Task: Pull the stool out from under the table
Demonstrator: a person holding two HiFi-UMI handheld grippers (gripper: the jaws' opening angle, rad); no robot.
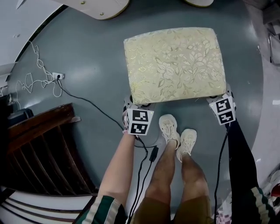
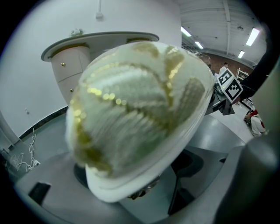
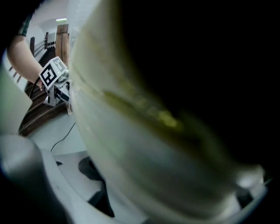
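A dark wooden chair (image 1: 39,148) stands at the far left, with a black cable (image 1: 87,103) trailing across the grey floor (image 1: 87,52). The left gripper (image 1: 136,105) is clamped on the near left corner of the stool (image 1: 175,63) (its cream flowered cushion fills that gripper's view). The stool sits on open floor, just clear of the white table (image 1: 100,8). The right gripper (image 1: 221,98) grasps the near right corner.

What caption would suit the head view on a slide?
Seen from above, the left gripper and right gripper each clamp a near corner of the floral-cushioned stool on the grey floor.
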